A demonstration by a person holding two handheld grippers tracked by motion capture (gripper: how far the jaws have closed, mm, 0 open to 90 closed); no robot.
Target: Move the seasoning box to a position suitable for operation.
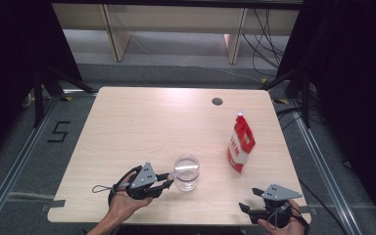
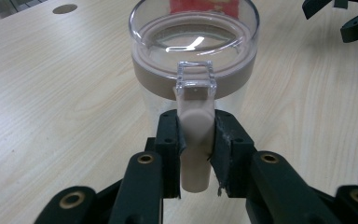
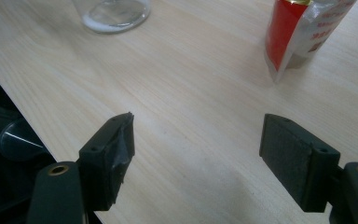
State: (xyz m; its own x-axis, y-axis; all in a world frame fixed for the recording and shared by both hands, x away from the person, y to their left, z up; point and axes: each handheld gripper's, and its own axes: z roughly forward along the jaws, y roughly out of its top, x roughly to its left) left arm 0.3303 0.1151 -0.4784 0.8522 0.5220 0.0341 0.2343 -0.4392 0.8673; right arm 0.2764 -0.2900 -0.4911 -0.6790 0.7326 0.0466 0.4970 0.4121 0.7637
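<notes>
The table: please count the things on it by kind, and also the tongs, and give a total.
Clear jar with beige latch: 1
Red and white pouch, standing upright: 1
Tongs: 2, the left tongs shut on the jar's latch, the right tongs open and holding nothing
Total: 4

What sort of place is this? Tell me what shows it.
Probably a lab recording bay: a light wooden table ringed by black curtains, metal floor rails, loose cables and a taped floor number.
</notes>
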